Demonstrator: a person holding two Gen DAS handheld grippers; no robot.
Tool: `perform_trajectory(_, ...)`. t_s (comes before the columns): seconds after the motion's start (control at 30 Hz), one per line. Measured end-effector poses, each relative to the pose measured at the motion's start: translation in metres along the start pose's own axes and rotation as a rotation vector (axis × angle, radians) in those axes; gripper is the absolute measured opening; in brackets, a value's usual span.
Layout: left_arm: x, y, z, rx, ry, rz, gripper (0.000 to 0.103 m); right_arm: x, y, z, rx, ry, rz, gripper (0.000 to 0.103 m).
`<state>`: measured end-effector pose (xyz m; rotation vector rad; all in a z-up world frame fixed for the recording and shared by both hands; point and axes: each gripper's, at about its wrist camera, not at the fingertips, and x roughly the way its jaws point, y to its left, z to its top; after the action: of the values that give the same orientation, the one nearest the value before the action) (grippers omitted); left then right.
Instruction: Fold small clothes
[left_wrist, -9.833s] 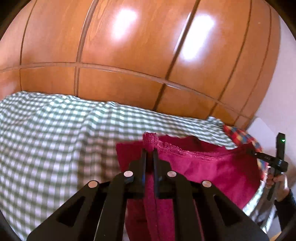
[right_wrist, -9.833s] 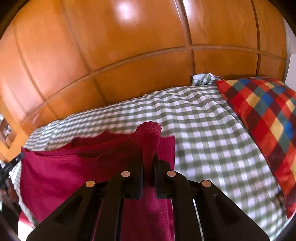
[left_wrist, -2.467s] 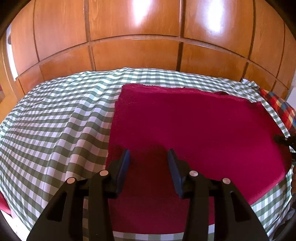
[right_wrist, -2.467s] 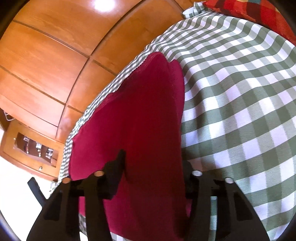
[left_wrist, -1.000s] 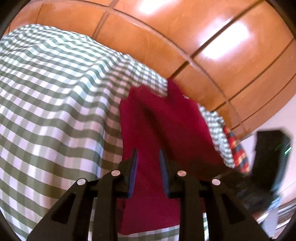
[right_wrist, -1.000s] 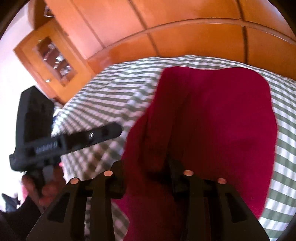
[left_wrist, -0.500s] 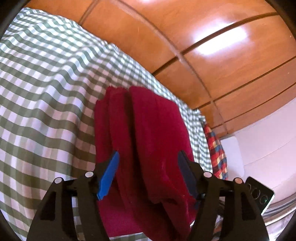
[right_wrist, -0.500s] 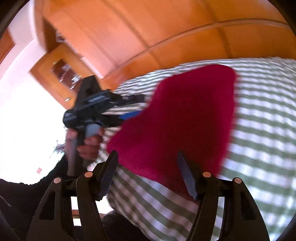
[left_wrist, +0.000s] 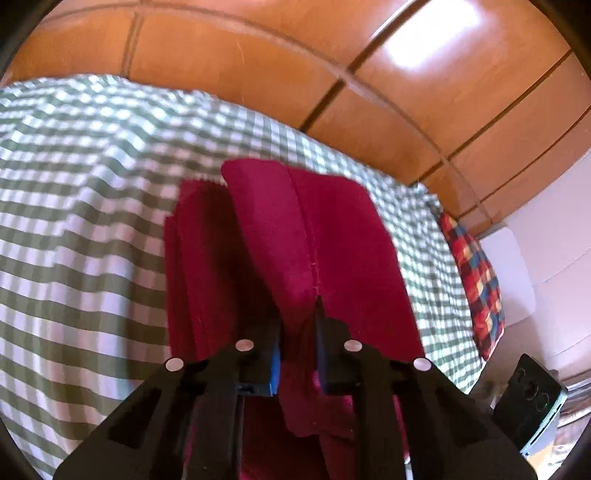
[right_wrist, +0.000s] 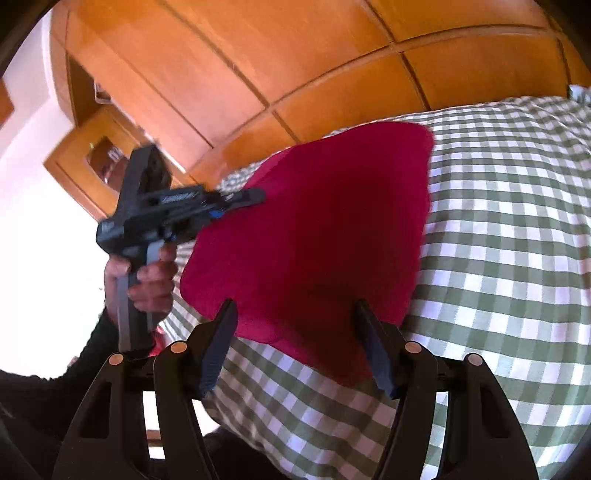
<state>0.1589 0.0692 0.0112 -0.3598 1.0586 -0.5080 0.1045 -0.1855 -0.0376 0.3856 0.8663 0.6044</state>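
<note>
**Two grippers at the red cloth, one clamped, one apart**

Left gripper (left_wrist: 297, 325): fingers drawn together on a raised fold of the red cloth (left_wrist: 295, 236) at its near edge. Cloth bunches up between the fingers; a flap hangs below them. In the right wrist view the same gripper (right_wrist: 255, 195) reaches in from the left, its tip touching the cloth's left edge, held by the person's hand (right_wrist: 147, 273).

Right gripper (right_wrist: 295, 343): fingers spread wide apart, nothing between them, hovering over the near edge of the cloth (right_wrist: 325, 229).

Cloth lies on the bed's green-and-white checked sheet (right_wrist: 509, 229), folded lengthwise, layered edges visible on its left side in the left wrist view. Wooden panelling (left_wrist: 295, 55) behind the bed. Multicoloured checked pillow (left_wrist: 472, 273) at the far right of the bed. Frames slightly motion-blurred.
</note>
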Motion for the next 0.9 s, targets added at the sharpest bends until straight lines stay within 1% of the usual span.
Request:
perform_trajectory(0.07,-0.017,0.007,0.000,-0.029,-0.037,-0.022,0.013,-0.008,-0.006,-0.001,0.002,-0.004,-0.030,0.065)
perform_trajectory(0.1,-0.024,0.012,-0.001,-0.040,-0.052,-0.018,0.013,-0.011,-0.010,-0.004,0.012,-0.003,-0.038,0.065)
perform_trajectory(0.17,-0.027,0.020,-0.005,-0.036,-0.058,0.026,0.013,-0.015,-0.018,-0.010,0.039,0.002,-0.065,0.065)
perform_trajectory(0.2,-0.026,0.025,-0.008,-0.035,-0.049,0.046,0.013,-0.014,-0.019,-0.011,0.046,0.001,-0.074,0.065)
perform_trajectory(0.27,-0.015,0.039,-0.017,-0.051,-0.011,0.082,0.013,-0.011,-0.018,-0.013,0.053,-0.008,-0.083,0.056)
perform_trajectory(0.3,-0.010,0.043,-0.020,-0.051,-0.001,0.096,0.013,-0.009,-0.016,-0.013,0.053,-0.009,-0.080,0.055)
perform_trajectory(0.37,0.002,0.045,-0.028,-0.038,0.004,0.128,0.013,0.007,-0.005,-0.016,0.017,0.030,-0.077,0.048)
perform_trajectory(0.4,0.004,0.043,-0.029,-0.025,-0.002,0.143,0.013,0.018,0.000,-0.017,-0.018,0.063,-0.105,0.047)
perform_trajectory(0.43,0.005,0.040,-0.028,-0.015,-0.008,0.158,0.013,0.032,0.002,-0.021,-0.059,0.108,-0.150,0.044)
perform_trajectory(0.47,0.005,0.039,-0.025,-0.011,-0.011,0.168,0.013,0.043,0.000,-0.027,-0.071,0.148,-0.174,0.044)
perform_trajectory(0.5,0.004,0.038,-0.023,-0.006,-0.015,0.174,0.013,0.050,-0.003,-0.031,-0.064,0.169,-0.181,0.044)
perform_trajectory(0.53,0.003,0.037,-0.020,0.008,-0.022,0.189,0.014,0.053,-0.009,-0.035,-0.045,0.178,-0.178,0.044)
perform_trajectory(0.6,0.007,0.033,-0.019,0.066,-0.026,0.250,0.014,0.051,-0.010,-0.039,-0.049,0.184,-0.189,0.044)
perform_trajectory(0.67,0.011,0.029,-0.023,0.094,-0.027,0.279,0.015,0.049,-0.008,-0.043,-0.084,0.209,-0.227,0.044)
perform_trajectory(0.73,0.009,0.024,-0.027,0.124,-0.046,0.301,0.015,0.041,-0.008,-0.043,-0.109,0.228,-0.233,0.044)
perform_trajectory(0.77,0.006,0.022,-0.029,0.124,-0.056,0.308,0.021,0.034,-0.008,-0.040,-0.109,0.230,-0.233,0.044)
perform_trajectory(0.8,0.001,0.021,-0.030,0.120,-0.067,0.321,0.024,0.027,-0.008,-0.036,-0.115,0.217,-0.238,0.044)
perform_trajectory(0.83,-0.007,0.019,-0.032,0.112,-0.087,0.345,0.032,0.014,-0.008,-0.028,-0.119,0.191,-0.233,0.044)
perform_trajectory(0.87,-0.012,0.017,-0.034,0.108,-0.106,0.360,0.037,0.006,-0.007,-0.022,-0.116,0.172,-0.225,0.044)
perform_trajectory(0.9,-0.021,0.014,-0.038,0.106,-0.139,0.373,0.037,-0.003,-0.006,-0.014,-0.112,0.148,-0.220,0.044)
